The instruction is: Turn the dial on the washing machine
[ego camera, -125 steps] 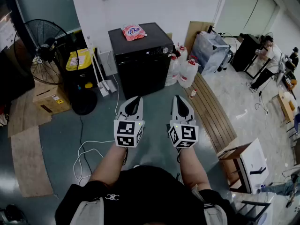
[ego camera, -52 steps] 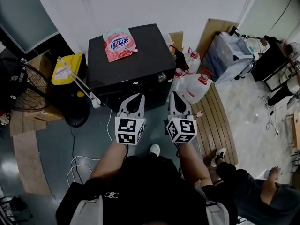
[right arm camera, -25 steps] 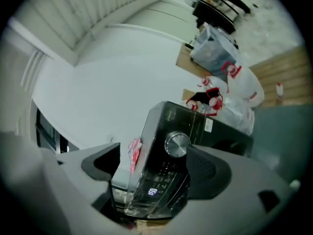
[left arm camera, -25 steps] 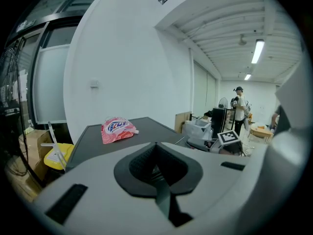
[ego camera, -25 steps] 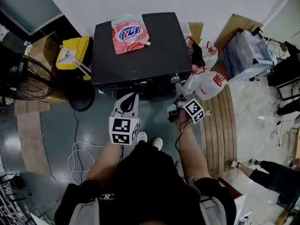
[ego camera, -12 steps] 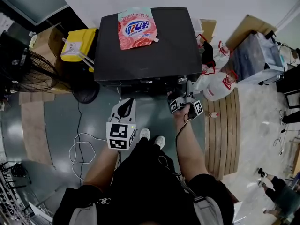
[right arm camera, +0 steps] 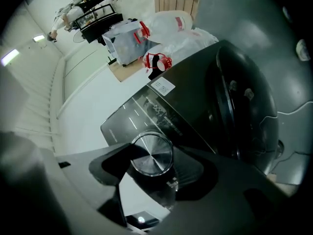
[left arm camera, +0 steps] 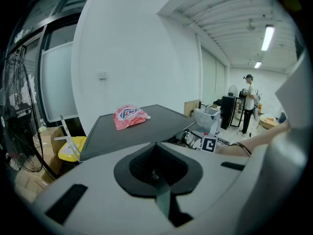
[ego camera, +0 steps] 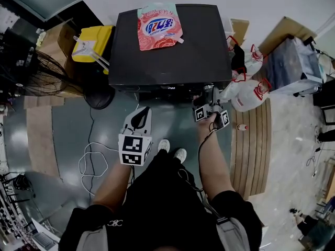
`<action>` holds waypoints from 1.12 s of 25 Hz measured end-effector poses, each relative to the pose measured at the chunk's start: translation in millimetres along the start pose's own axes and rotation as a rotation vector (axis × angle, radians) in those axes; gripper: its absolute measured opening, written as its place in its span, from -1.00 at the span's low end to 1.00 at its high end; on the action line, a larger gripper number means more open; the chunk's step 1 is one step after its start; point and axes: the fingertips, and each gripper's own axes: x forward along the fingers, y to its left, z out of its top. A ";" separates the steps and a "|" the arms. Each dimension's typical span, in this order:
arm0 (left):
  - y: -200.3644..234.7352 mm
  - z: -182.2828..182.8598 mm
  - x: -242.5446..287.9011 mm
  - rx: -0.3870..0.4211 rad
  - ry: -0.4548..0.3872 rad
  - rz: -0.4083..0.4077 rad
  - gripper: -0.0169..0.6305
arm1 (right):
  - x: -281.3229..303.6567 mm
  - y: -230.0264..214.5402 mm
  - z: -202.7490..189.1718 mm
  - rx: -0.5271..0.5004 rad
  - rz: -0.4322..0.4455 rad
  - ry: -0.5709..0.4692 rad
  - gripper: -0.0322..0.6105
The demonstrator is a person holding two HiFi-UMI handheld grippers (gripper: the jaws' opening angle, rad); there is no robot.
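A black washing machine [ego camera: 172, 56] stands against the wall with a pink detergent pouch [ego camera: 159, 25] on its lid. Its round silver dial [right arm camera: 151, 153] sits on the front control panel, at the right. My right gripper [right arm camera: 151, 161] is rolled sideways, and its jaws are closing with the dial between them; the dark pads lie against the dial's rim. In the head view that gripper [ego camera: 209, 99] is up at the machine's front right corner. My left gripper [ego camera: 140, 114] hangs shut and empty in front of the machine, below its left half.
A yellow mop bucket [ego camera: 91, 43] and a floor fan [ego camera: 31, 72] stand left of the machine. Water jugs with red caps [ego camera: 246, 95] and a wooden board [ego camera: 256, 145] lie to its right. A white cable [ego camera: 91, 158] loops on the floor. The round door [right arm camera: 239, 111] is below the panel.
My right gripper has reached the machine's front panel and rolled sideways, and its jaws have come in around the dial. The left gripper has stayed low and shut.
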 end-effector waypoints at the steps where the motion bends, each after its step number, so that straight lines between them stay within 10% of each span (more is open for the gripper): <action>1: 0.0 0.1 0.1 0.000 -0.001 0.000 -0.96 | 0.3 0.0 -0.1 -0.007 -0.004 0.004 -0.05; 16: 5.0 2.2 -7.1 0.001 -0.007 0.016 -0.96 | 0.3 7.4 -2.0 -0.523 -0.165 0.091 -0.05; 28: 6.9 2.7 -8.4 -0.004 -0.015 0.010 -0.96 | 1.3 9.1 -2.9 -0.683 -0.197 0.125 -0.05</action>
